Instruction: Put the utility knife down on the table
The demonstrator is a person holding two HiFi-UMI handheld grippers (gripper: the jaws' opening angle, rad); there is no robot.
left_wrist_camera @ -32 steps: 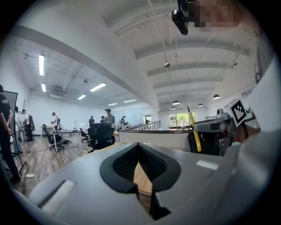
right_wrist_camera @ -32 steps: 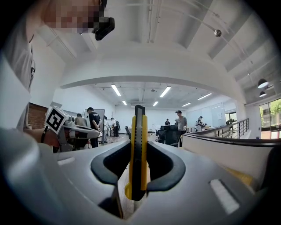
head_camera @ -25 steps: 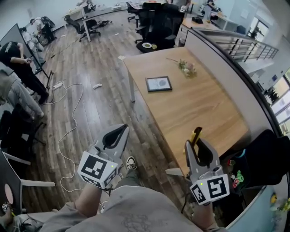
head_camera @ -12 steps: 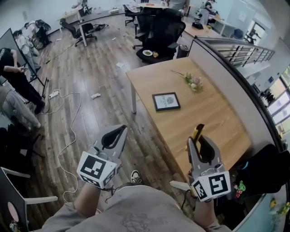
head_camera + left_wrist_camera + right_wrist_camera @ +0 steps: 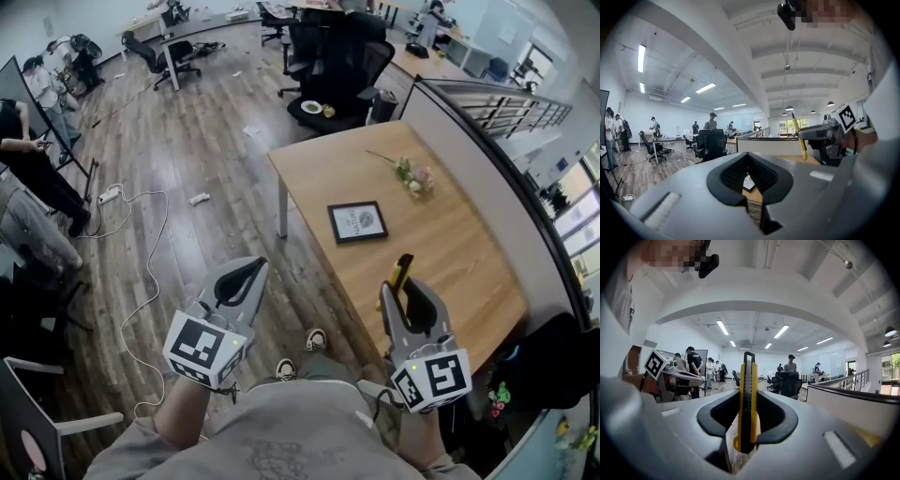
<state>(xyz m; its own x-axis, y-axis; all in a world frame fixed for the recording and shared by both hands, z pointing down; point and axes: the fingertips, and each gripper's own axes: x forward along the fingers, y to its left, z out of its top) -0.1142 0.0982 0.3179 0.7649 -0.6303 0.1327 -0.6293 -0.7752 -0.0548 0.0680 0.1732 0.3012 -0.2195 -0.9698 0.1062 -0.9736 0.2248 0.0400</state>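
A yellow and black utility knife stands upright between the jaws of my right gripper, which is shut on it. In the head view the knife sticks up from the right gripper over the near left edge of the wooden table. My left gripper hovers over the wooden floor left of the table, shut with nothing in it. The left gripper view shows its jaws closed, with the knife and the right gripper off to the right.
A framed picture lies on the table beyond the knife, and a sprig of flowers lies further back. A grey partition borders the table's right side. Office chairs, cables on the floor and people are around.
The view has shifted: the table and framed picture now sit lower and nearer to the right gripper. Both grippers keep their hold and pose; the knife stays gripped.
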